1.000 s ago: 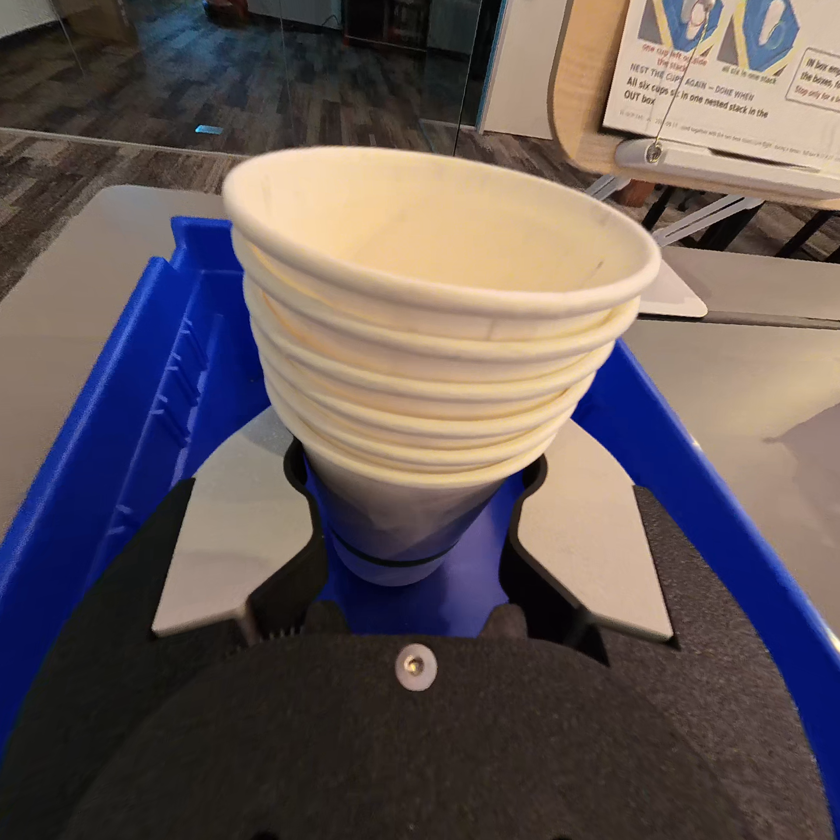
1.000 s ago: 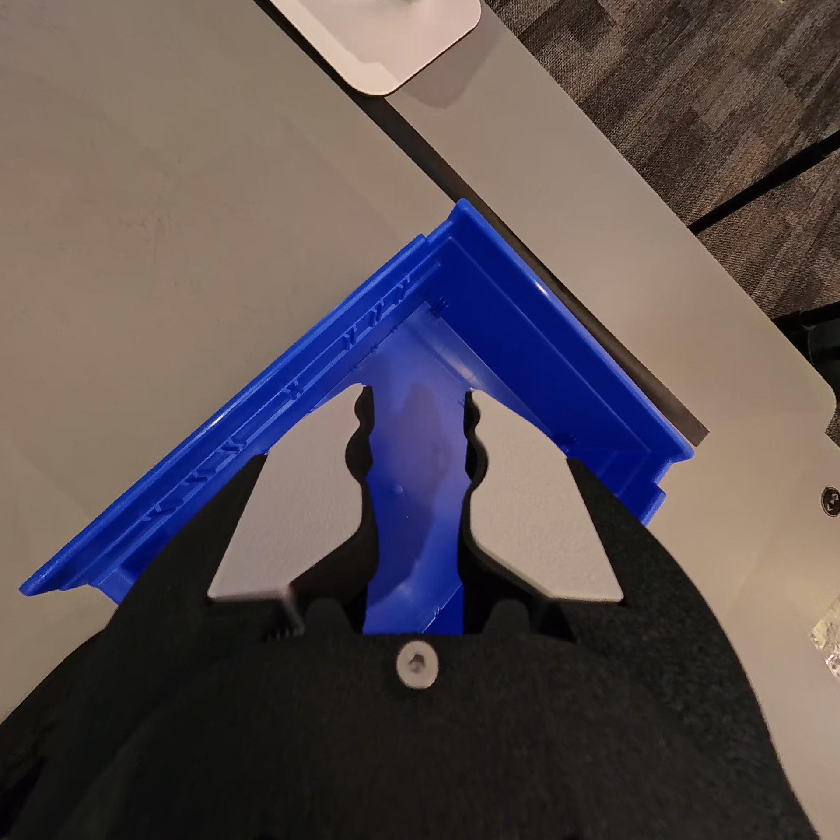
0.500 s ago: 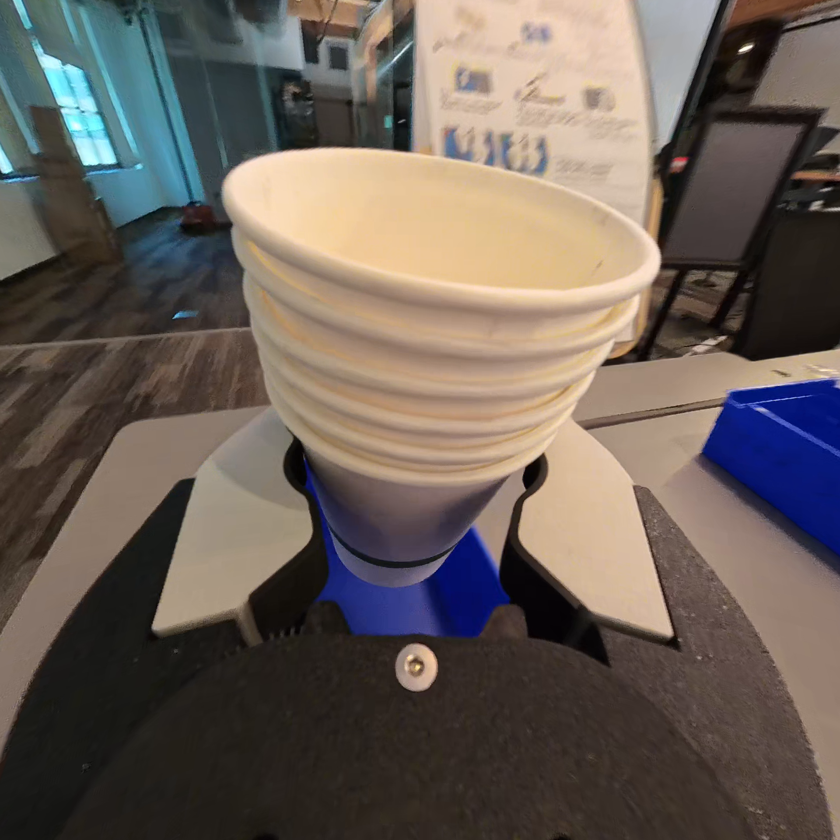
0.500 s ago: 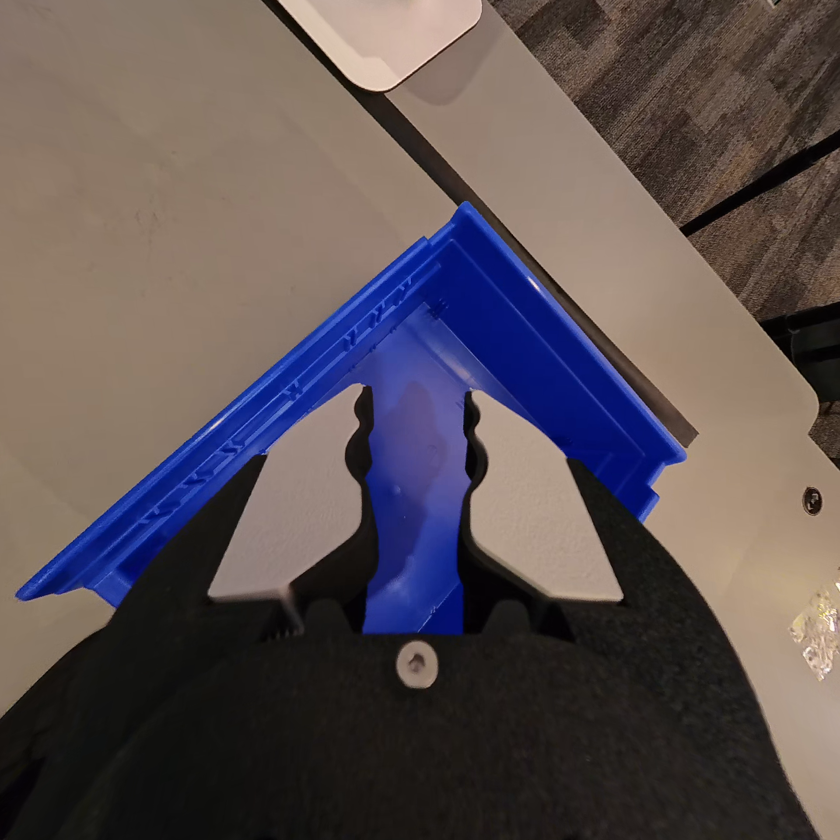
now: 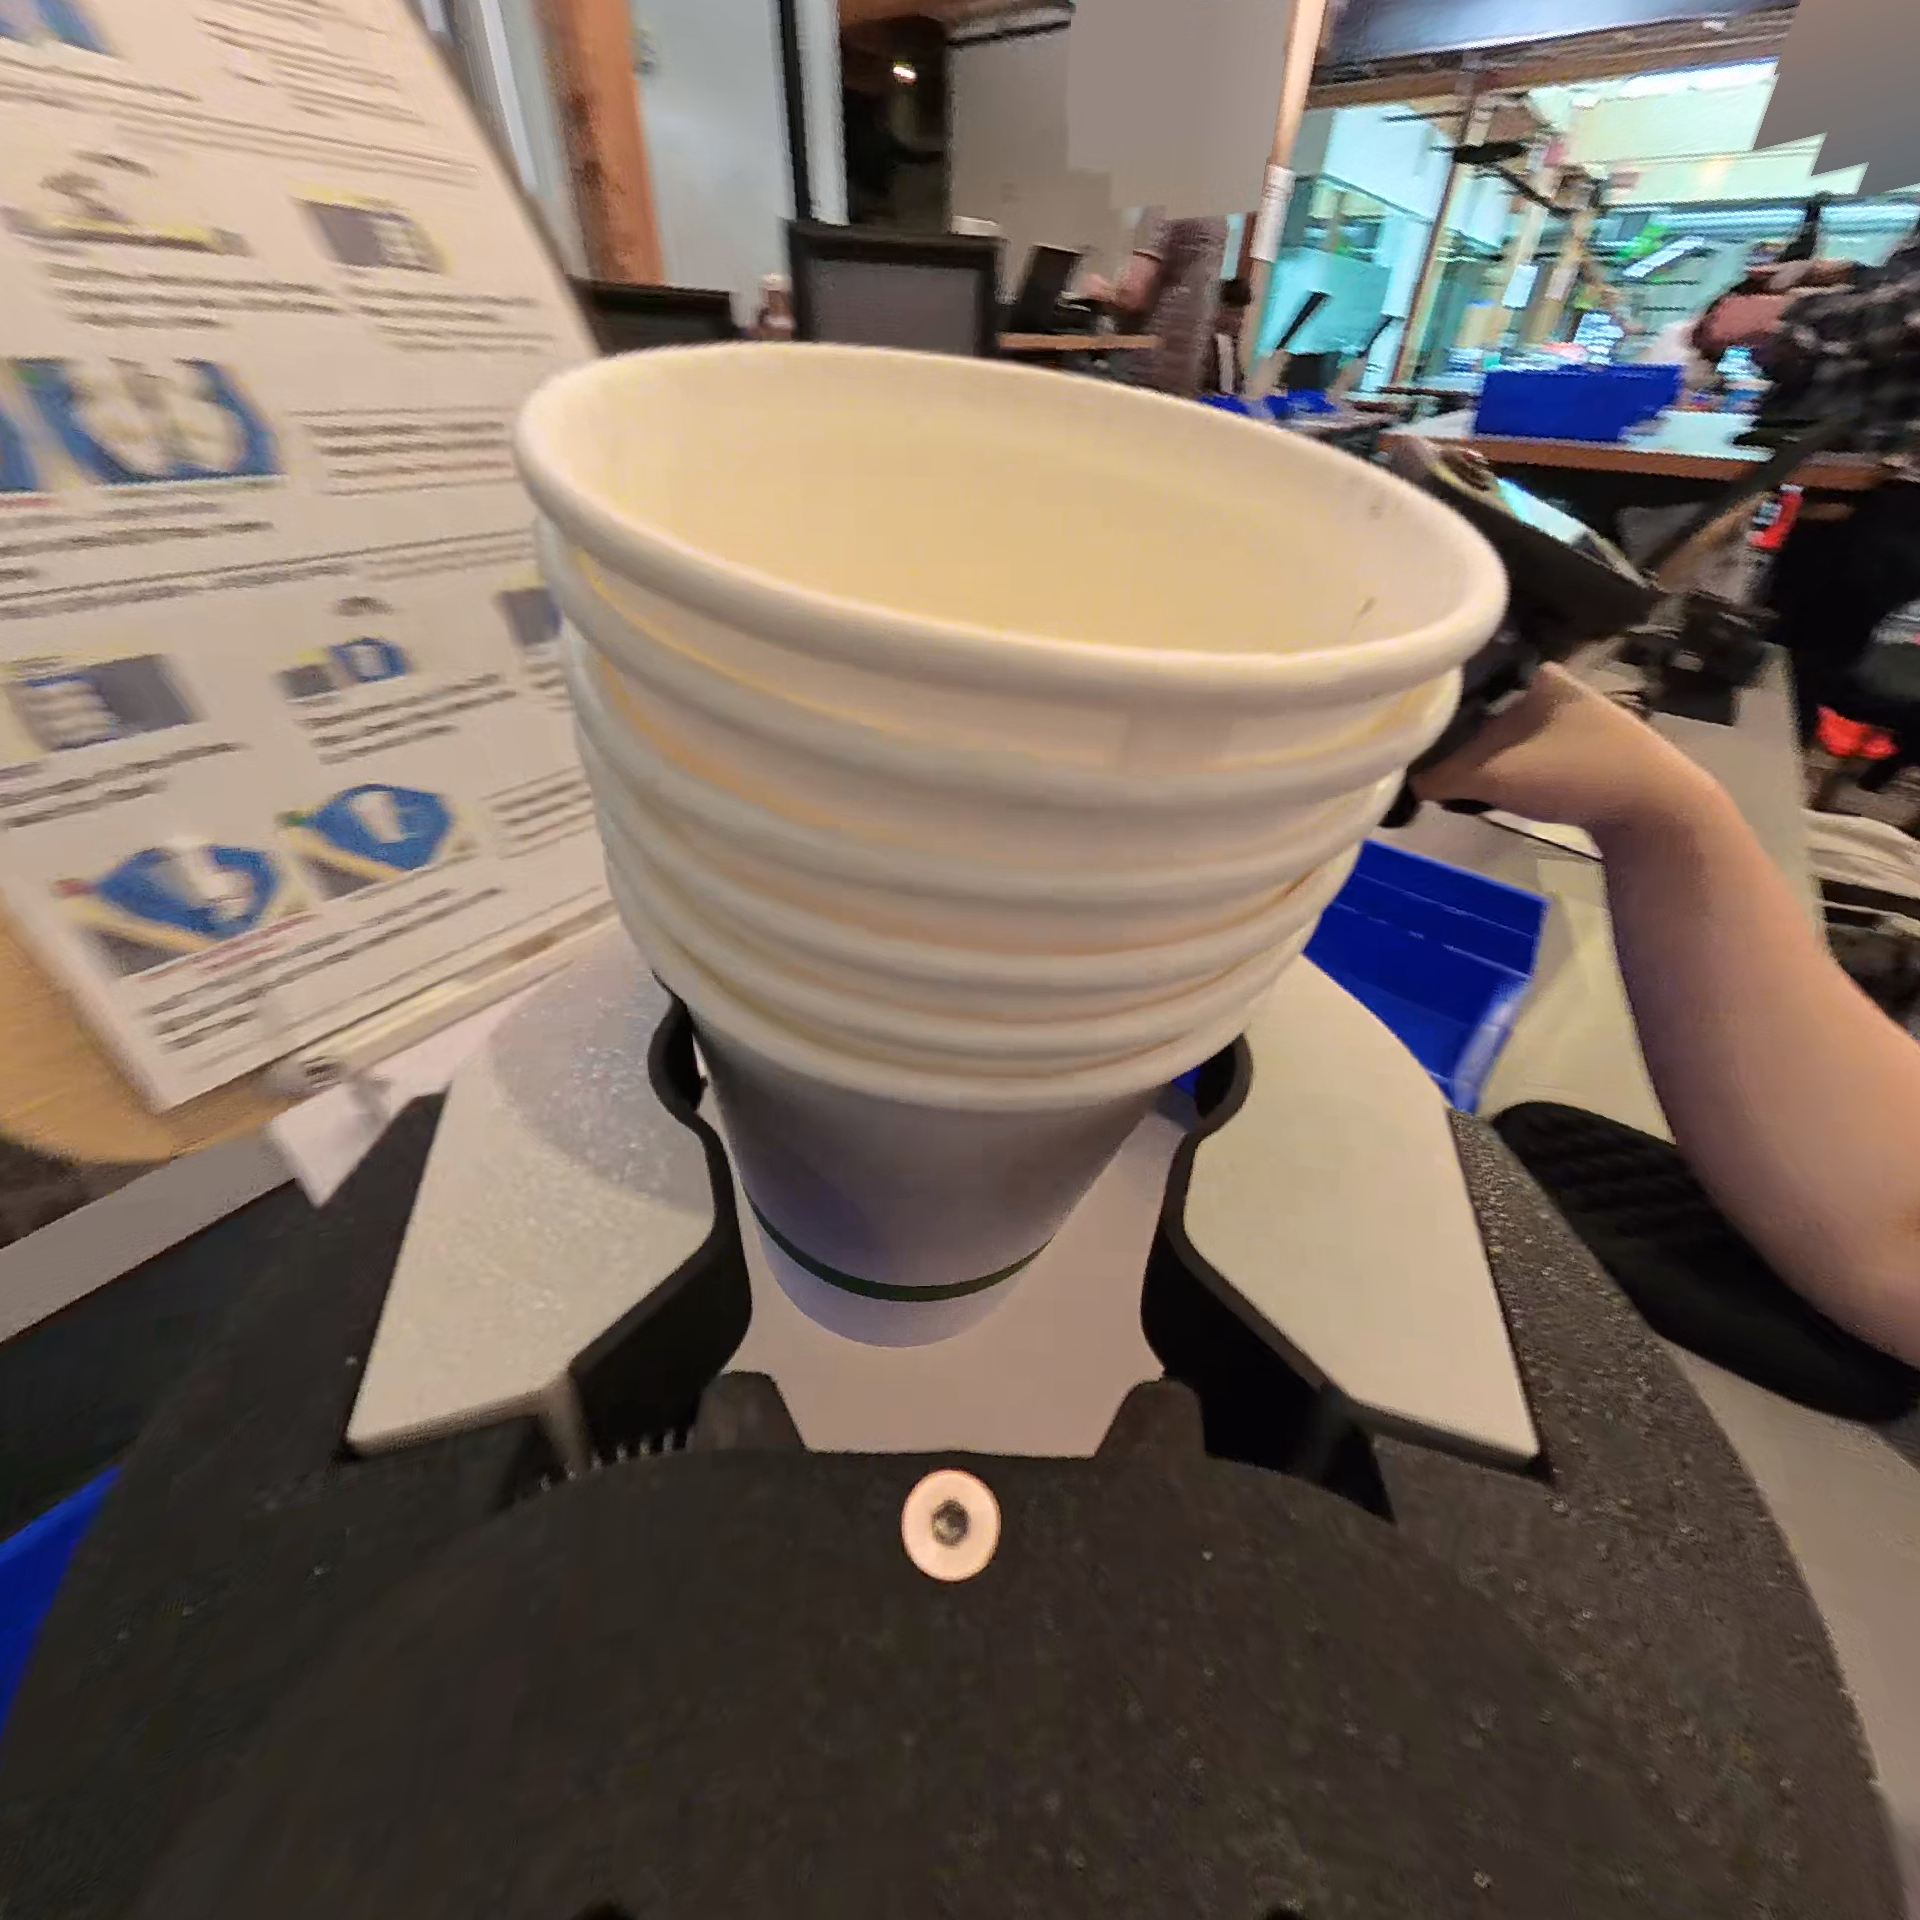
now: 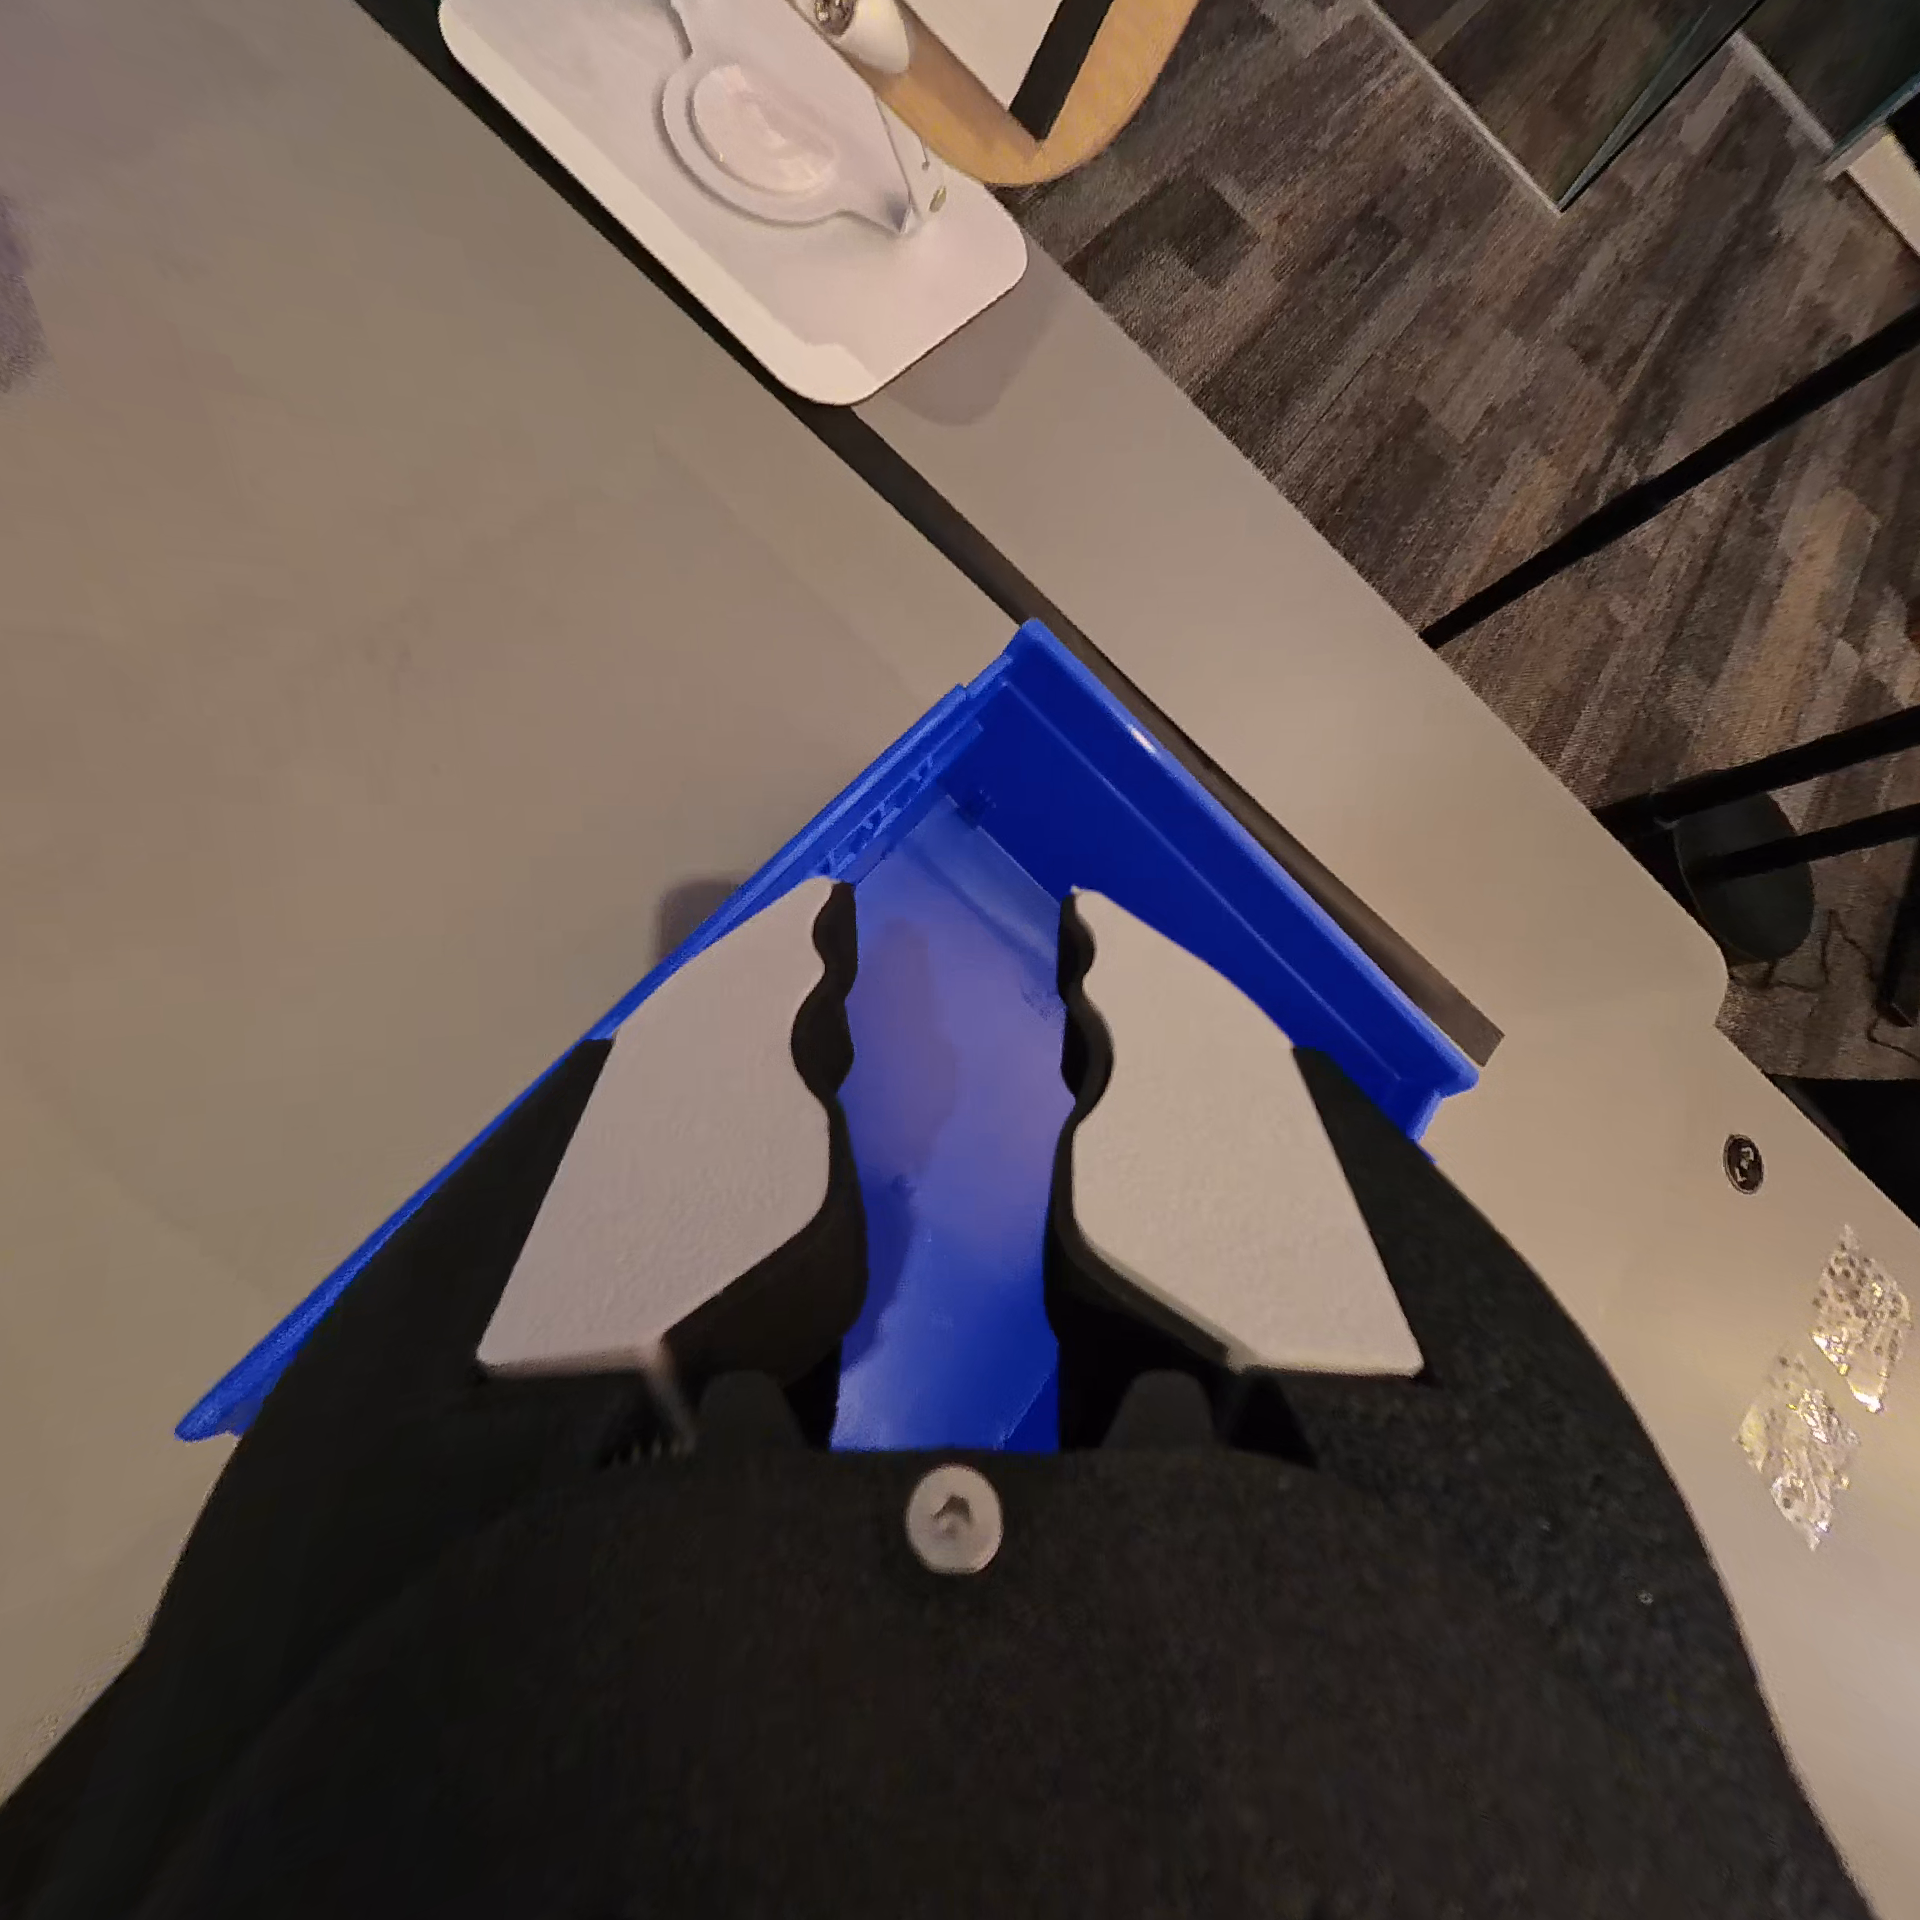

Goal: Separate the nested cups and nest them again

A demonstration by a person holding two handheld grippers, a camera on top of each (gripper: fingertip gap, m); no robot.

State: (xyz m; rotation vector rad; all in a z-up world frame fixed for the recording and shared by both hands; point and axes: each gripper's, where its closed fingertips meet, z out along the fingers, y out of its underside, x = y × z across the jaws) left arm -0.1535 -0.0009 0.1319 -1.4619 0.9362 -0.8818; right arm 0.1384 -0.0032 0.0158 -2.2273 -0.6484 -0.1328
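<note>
A: Since the earlier frame, the left tongs (image 5: 951, 1164) have swung off the blue bin and carried the nested cups (image 5: 987, 748) up before an instruction board (image 5: 239, 540).

B: Left wrist view: grip?

A: Pinching the lowest cup's wall under the stacked rims; stack upright, clear of the worktop (image 5: 1621, 1039). A second blue bin (image 5: 1455, 966) sits at right, beside a forearm (image 5: 1714, 956).

B: Right wrist view?

A: Right tongs (image 6: 956, 1049) spread, holding nothing, hovering over the blue bin (image 6: 1195, 862) corner, which has drifted lower in frame.

B: Doing the step well?

A: Probably keep the left grip firm and low, bring the right tongs to the top rim only, and lift straight along the stack's axis so one cup frees.
</note>
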